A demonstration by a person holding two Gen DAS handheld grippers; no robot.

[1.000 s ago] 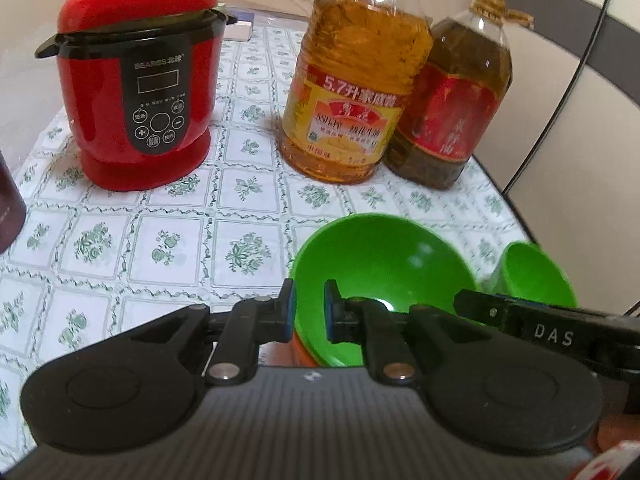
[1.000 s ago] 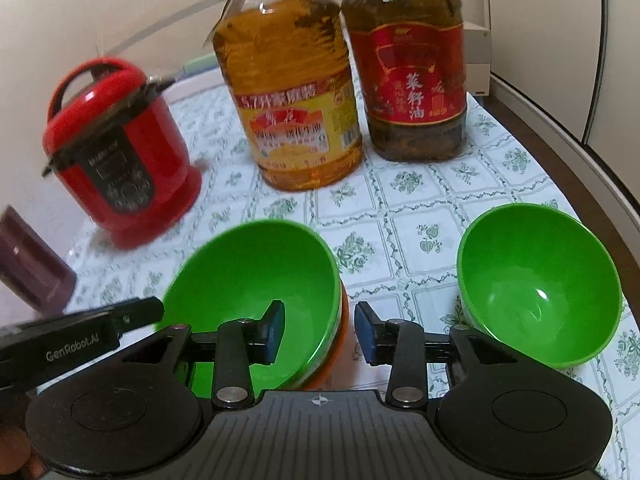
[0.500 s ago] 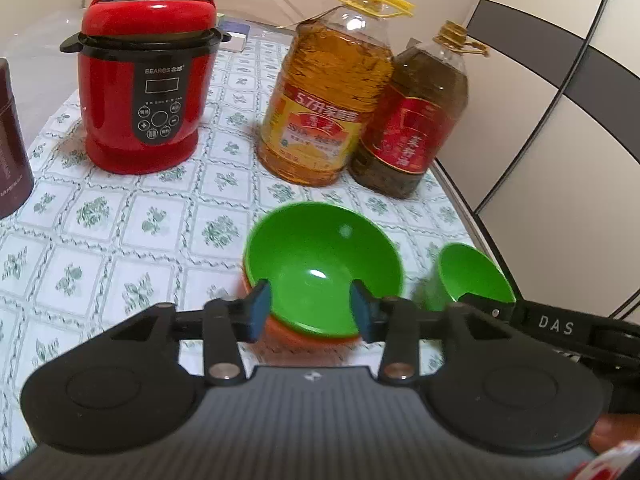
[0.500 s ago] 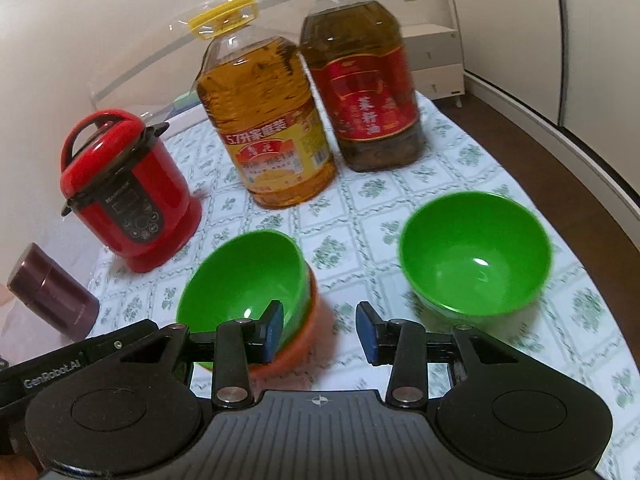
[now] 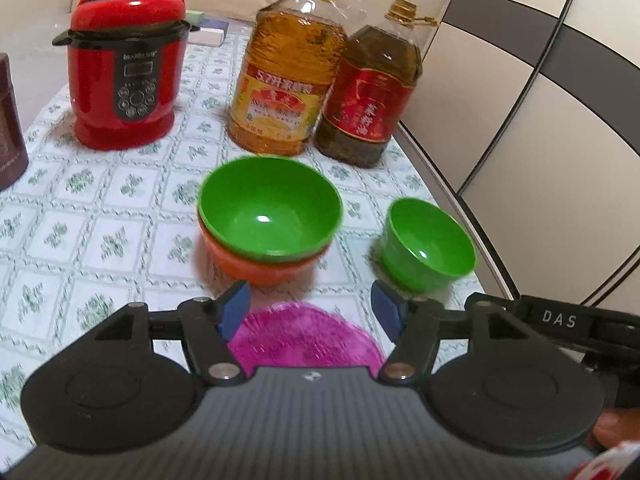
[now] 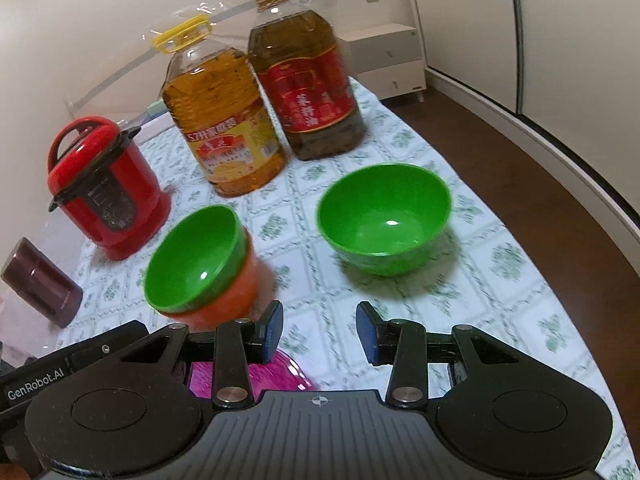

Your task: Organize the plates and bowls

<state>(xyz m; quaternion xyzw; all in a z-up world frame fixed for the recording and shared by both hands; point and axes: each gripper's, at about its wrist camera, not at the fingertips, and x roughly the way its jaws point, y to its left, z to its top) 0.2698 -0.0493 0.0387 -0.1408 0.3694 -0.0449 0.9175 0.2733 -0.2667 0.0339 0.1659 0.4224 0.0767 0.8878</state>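
Both claws hang empty, left claw (image 5: 310, 306) and right claw (image 6: 319, 330) spread wide. One green bowl (image 5: 270, 216) nests in the orange bowl (image 5: 256, 266) (saving desk room); the lone green bowl (image 6: 385, 218) stands apart, awaiting stacking.

A red cooker (image 5: 126, 60), two oil bottles (image 5: 288, 76) and a maroon canister (image 6: 42, 284) stand on the tablecloth (image 5: 80, 216).

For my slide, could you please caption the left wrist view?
Open left tongs facing stacked green-on-orange bowls and a lone green bowl.
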